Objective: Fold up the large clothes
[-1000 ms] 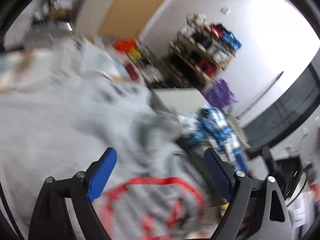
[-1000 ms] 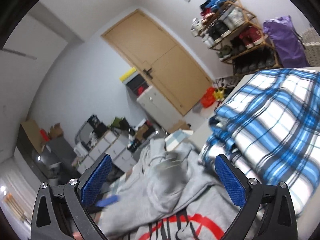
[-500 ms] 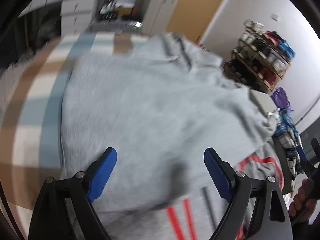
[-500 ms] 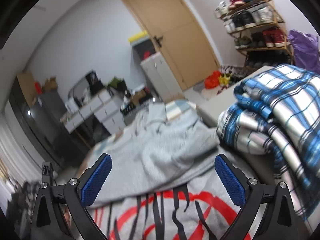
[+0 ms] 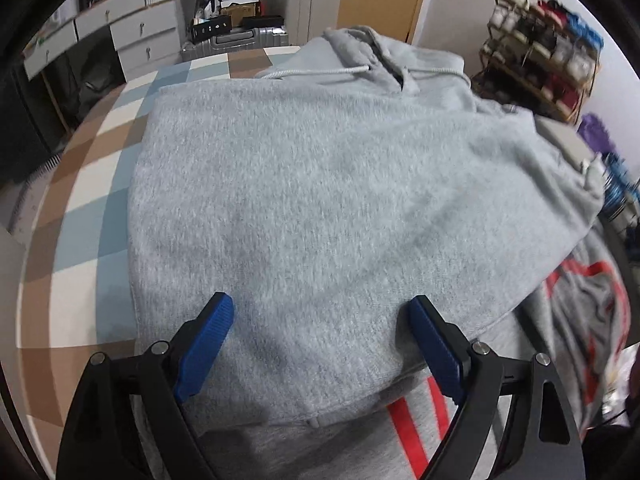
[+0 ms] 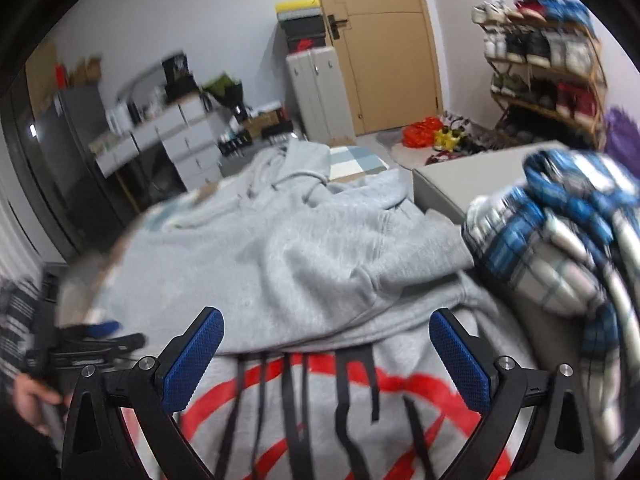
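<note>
Hoodie (image 5: 320,200) spread on checked mat (image 5: 80,208), one side already folded across red print (image 6: 320,396). Left gripper (image 5: 320,344) over folded edge, fingers apart, nothing held. Right gripper (image 6: 326,354) likewise apart, empty. Next judged: hem to be gripped by both, fold carried toward hood (image 5: 360,52).

The grey hoodie (image 5: 320,200) lies spread flat, its upper half folded down. Its red-and-black print (image 6: 320,408) shows just beneath the right claw (image 6: 326,354).

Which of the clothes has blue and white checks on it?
The plaid shirt, bunched up on the grey box at the right. The grey hoodie beside it is plain on the folded-over part, with red and black print lower down.
</note>
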{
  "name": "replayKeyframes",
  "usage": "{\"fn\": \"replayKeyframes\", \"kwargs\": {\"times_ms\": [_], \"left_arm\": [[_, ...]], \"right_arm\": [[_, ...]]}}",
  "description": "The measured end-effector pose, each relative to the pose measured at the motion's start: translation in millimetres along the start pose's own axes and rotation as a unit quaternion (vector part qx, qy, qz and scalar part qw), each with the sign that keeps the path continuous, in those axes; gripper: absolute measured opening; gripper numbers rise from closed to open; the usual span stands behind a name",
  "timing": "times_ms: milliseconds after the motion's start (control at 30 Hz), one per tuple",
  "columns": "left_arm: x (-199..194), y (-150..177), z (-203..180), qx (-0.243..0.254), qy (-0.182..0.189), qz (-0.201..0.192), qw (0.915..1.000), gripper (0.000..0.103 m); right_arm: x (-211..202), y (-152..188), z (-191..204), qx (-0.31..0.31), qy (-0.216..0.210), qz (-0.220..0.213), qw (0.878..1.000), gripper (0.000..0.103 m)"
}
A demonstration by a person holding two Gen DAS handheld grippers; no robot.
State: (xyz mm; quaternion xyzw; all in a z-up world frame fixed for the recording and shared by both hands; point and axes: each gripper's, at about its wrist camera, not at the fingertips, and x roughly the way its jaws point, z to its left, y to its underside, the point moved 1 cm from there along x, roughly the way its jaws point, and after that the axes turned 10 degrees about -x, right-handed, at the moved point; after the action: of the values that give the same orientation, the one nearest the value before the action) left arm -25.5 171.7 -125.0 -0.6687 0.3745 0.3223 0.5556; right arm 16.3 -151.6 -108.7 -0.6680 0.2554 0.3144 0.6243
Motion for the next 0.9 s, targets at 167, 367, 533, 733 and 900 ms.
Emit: {"fn": "replayKeyframes", "kwargs": {"times_ms": [167, 367, 533, 733, 900], "left_arm": [[0.4, -0.5, 3.8, -0.007, -0.013, 0.003, 0.9999, 0.087], [2.0, -12.6, 14.1, -0.001, -0.023, 0.000, 0.9997, 0.087], [1.5, -12.6, 19.5, -0.001, -0.030, 0.000, 0.9996, 0.088], [5.8, -15.1, 29.2, 0.002, -0.044, -0.004, 0.9990, 0.088], [10.8, -19.4, 30.1, -0.003, -0.054, -0.007, 0.9985, 0.088]], "right_arm": [[58.3, -34.0, -0.5, -0.041, 0.048, 0.100, 0.993, 0.103], [132.7, -40.1, 6.1, -0.090, 0.071, 0.241, 0.964, 0.103], [147.7, -37.1, 6.0, -0.089, 0.064, 0.261, 0.959, 0.103], [155.9, -41.9, 10.8, -0.113, 0.038, 0.265, 0.957, 0.103], [166.1, -50.5, 24.8, -0.133, 0.027, 0.268, 0.954, 0.103]]}}
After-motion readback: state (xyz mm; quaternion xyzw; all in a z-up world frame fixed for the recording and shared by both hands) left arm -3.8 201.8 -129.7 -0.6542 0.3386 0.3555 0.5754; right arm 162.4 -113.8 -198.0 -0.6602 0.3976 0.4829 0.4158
